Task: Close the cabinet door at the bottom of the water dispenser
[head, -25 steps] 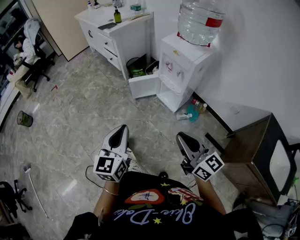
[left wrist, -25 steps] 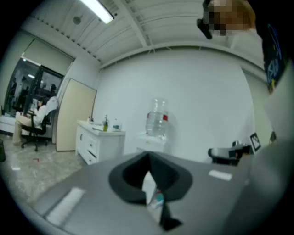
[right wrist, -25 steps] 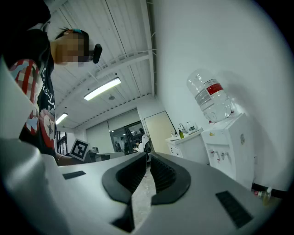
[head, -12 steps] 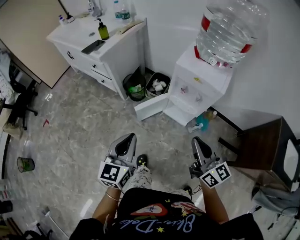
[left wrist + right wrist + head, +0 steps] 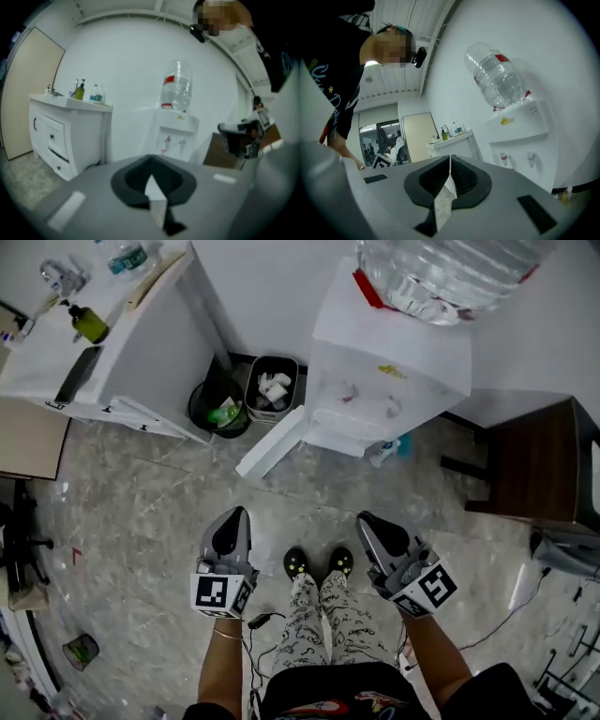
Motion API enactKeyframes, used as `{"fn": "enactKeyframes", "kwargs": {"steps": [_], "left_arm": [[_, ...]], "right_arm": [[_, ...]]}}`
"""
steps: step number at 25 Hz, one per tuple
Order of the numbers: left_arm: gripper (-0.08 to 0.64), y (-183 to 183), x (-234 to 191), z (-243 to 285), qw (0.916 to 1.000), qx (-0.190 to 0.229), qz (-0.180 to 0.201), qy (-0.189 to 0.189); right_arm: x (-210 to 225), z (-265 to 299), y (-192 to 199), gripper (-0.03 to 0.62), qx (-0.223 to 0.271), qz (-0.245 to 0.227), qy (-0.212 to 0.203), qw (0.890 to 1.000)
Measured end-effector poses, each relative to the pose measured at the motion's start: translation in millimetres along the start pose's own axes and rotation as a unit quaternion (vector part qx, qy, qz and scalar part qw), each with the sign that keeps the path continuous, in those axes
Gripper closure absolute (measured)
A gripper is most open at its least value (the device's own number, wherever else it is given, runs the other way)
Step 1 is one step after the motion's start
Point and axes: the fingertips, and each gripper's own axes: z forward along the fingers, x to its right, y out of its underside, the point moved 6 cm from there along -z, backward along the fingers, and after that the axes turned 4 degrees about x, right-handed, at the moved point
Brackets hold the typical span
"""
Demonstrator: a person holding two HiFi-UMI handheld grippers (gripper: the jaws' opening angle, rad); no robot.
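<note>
The head view's top edge cuts off the water bottle (image 5: 450,273). The water dispenser (image 5: 389,381) hides its own cabinet opening from above, and the left gripper (image 5: 151,164) blocks its base

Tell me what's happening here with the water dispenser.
A person stands facing the water dispenser, holding a gripper in each hand. The left gripper and right gripper are both shut and empty, held in front of the body, apart from the dispenser. The cabinet door at the dispenser's bottom hangs open, swung out to the left near a waste bin. Closing it has not yet begun.
</note>
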Motion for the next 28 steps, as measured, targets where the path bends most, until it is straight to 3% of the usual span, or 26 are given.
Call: {"fn": "enactKeyframes", "kwargs": {"steps": [2,8,11,14,21,25,28], "left_arm": [[0.56,41,-16,32,0.9999,-0.007,0.015,-0.004],[0.56,151,-69,92,0.9979,-0.048,0.042,-0.004],[0.56,193,-102,109,0.9953,-0.075,0.06,-0.005],[0.56,225,-136,127,0.993,-0.095,0.068,-0.02],[0.565,257,-178,154,0.9945,-0.087,0.046,-0.036],[0.565,264,-187,167,0.9918,-0.105,0.074,-0.006],[0.565,266,-188,169,0.991,-0.111,0.073,0.01]], "right_arm": [[26,12,41,0.575,-0.027,-0.007,0.008,1.0],[89,66,143,0.575,-0.015,0.006,0.025,1.0],[107,97,192,0.575,-0.036,0.006,0.008,0.999],[114,119,229,0.575,-0.068,-0.032,-0.016,0.997],[131,150,285,0.575,-0.105,-0.034,-0.029,0.993],[134,161,297,0.575,-0.095,-0.004,-0.022,0.995],[132,162,298,0.575,-0.087,0.01,-0.015,0.996]]}}
